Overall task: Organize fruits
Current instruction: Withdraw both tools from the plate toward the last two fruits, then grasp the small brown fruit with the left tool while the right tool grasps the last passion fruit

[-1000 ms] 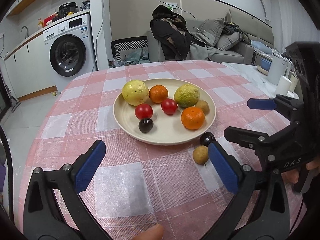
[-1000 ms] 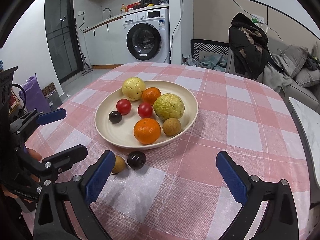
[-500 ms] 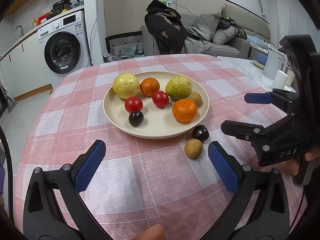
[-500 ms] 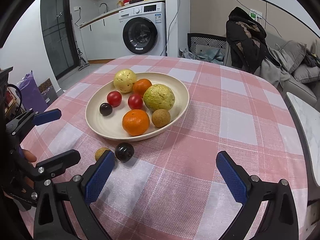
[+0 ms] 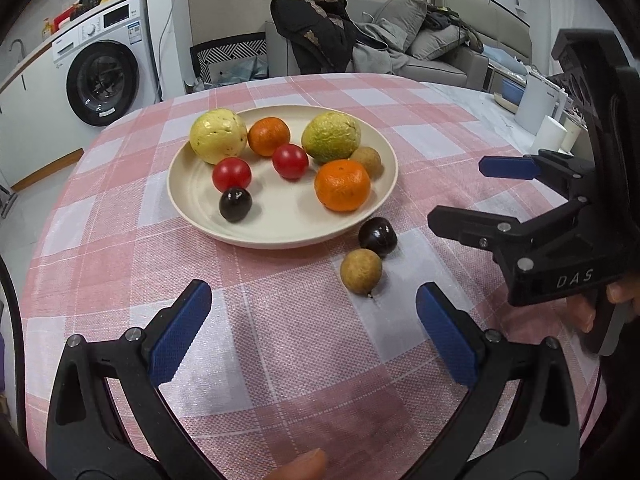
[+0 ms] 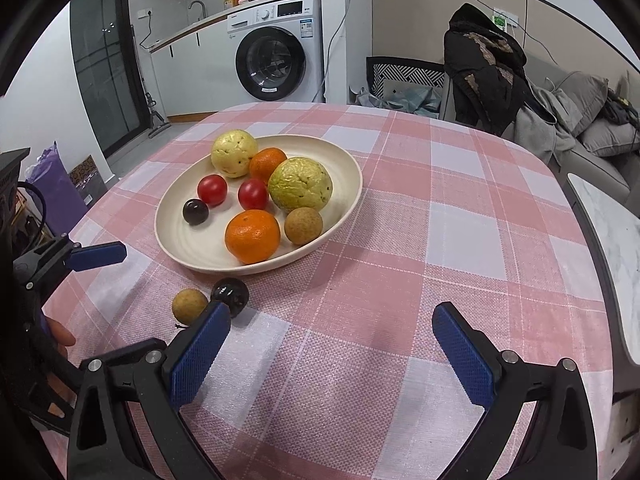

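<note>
A cream plate (image 5: 192,216) (image 6: 176,246) on the pink checked tablecloth holds several fruits: two yellow-green guavas, two oranges, two red tomatoes, a dark plum and a brown longan. A dark plum (image 5: 377,231) (image 6: 229,295) and a brown longan (image 5: 361,270) (image 6: 189,306) lie on the cloth just outside the plate's near rim. My left gripper (image 5: 312,334) is open and empty, near the table's edge, left of the loose longan. My right gripper (image 6: 330,354) is open and empty; its left finger stands just in front of the loose plum.
The right gripper's body (image 5: 560,240) shows at the right of the left wrist view. The left gripper (image 6: 60,256) shows at the left of the right wrist view. A washing machine (image 6: 276,52), a coat-draped chair (image 6: 480,68) and a sofa stand beyond the table.
Both grippers have drawn back and shifted a little, so the plate and the two loose fruits sit slightly farther left in view. Nothing was picked up; both stay open.
</note>
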`<state>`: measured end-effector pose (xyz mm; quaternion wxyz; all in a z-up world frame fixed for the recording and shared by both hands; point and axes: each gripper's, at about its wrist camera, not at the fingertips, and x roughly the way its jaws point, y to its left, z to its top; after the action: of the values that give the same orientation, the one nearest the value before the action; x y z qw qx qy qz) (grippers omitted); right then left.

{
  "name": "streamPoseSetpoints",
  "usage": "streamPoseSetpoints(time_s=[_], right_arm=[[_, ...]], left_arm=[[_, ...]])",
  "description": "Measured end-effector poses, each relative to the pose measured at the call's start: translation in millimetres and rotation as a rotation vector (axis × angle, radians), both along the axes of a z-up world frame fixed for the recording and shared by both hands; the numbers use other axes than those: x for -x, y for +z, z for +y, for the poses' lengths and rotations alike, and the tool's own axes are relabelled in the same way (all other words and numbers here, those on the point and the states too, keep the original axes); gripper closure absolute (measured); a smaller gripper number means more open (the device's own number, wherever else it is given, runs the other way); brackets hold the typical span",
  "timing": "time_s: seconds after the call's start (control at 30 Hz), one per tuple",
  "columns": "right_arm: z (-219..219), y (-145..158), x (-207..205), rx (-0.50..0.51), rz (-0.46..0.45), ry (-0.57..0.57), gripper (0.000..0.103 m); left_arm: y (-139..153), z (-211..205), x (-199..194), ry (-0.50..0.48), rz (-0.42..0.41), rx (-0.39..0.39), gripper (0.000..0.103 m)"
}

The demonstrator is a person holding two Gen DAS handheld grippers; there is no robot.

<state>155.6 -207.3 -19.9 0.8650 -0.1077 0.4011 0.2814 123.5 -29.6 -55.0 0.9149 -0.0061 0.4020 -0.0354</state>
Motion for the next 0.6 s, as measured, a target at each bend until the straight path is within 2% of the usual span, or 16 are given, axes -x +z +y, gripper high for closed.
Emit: streamPoseSetpoints(time_s=[0.13,0.4,0.6], right_arm=[[1,-1,0,0.003,0.005,-0.003,0.000],[-1,-2,-2,-0.002,0.009,-0.010,0.000],[0,-3,-1,-0.003,0.012,-0.007,0.000]], left_arm=[[-4,-5,-7,-0.013,0.023,0.003,0.002],[-13,-12,-23,-0.058,0.080,0.023,0.038],[-14,-10,-25,-0.069,0.079,0.056,0.051]])
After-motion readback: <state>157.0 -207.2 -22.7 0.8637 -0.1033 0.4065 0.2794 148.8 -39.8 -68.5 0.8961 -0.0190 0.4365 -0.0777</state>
